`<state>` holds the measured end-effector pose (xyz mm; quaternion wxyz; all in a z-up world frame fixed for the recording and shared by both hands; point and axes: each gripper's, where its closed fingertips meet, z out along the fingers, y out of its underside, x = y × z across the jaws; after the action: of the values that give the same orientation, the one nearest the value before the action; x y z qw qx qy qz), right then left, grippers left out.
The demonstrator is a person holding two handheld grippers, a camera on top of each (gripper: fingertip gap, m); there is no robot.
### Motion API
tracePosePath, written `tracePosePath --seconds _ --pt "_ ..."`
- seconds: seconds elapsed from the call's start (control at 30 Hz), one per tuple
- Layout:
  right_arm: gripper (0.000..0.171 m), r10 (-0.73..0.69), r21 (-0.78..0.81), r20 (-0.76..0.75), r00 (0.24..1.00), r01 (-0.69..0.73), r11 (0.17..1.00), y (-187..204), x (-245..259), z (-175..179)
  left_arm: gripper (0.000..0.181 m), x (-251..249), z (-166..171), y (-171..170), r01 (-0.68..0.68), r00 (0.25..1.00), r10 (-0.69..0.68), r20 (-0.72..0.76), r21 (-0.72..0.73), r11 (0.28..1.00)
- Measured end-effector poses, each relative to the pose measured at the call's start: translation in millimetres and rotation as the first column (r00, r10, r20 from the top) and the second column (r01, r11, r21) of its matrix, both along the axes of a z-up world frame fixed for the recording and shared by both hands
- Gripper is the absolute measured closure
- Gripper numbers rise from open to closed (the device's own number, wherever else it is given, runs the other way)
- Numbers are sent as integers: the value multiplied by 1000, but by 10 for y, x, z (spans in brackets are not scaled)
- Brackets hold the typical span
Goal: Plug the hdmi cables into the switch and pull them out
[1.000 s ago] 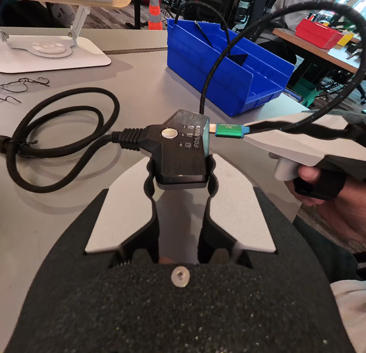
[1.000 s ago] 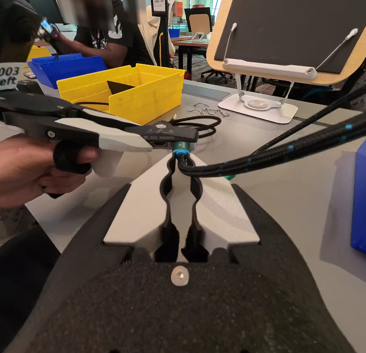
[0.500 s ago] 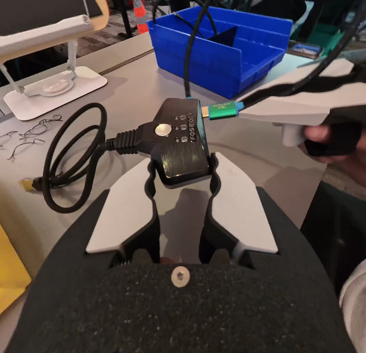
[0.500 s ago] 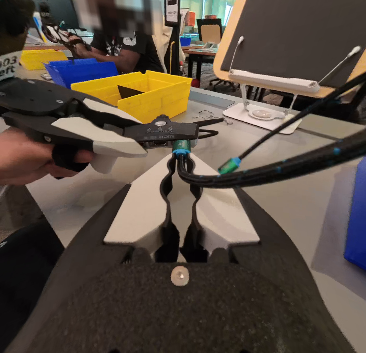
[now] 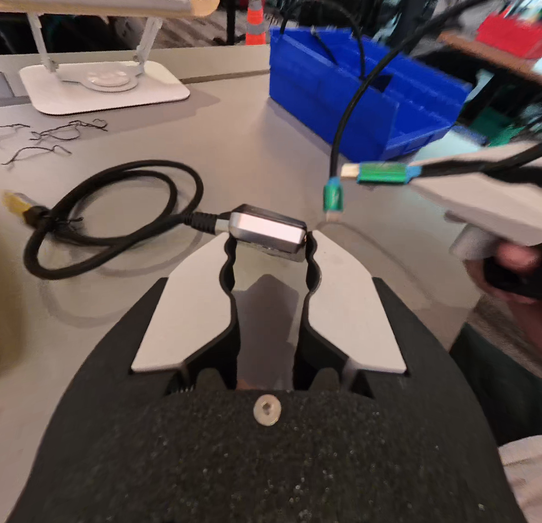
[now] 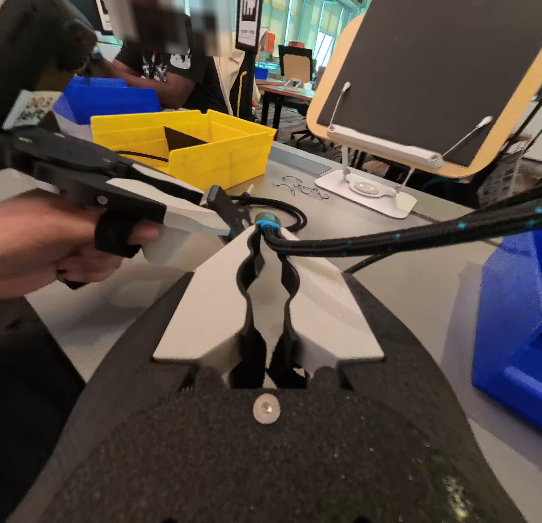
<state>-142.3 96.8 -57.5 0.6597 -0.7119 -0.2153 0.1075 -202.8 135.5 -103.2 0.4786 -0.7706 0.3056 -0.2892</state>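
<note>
now the left gripper (image 5: 268,244) clamps the black hdmi switch box (image 5: 265,230); the right gripper (image 6: 265,230), pinching the green-shelled hdmi plug (image 5: 381,172), should withdraw straight and clear.

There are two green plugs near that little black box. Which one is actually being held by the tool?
The level green plug, clamped in the right gripper with its metal tip facing left. The other green plug hangs free from its thin cable, tip down, beside the switch.

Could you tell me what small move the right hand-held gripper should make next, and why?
Probably lower the green plug onto the table and release it. The right hand-held gripper holds it clear of the switch, and a second plug also dangles free.
</note>
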Motion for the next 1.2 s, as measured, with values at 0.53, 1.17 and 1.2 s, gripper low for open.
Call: tracePosePath --seconds 0.53,1.17,1.2 --pt "162 -40 -211 -425 904 -56 976 -22 -75 -141 161 -110 456 -13 -73 875 54 481 22 997" --pt "161 -111 -202 -332 937 44 978 14 518 -177 103 643 -222 943 -23 975 16 -223 -27 999" --pt "162 -108 -204 -327 939 42 978 11 505 -187 95 779 -277 1099 -74 969 61 -241 -46 996"
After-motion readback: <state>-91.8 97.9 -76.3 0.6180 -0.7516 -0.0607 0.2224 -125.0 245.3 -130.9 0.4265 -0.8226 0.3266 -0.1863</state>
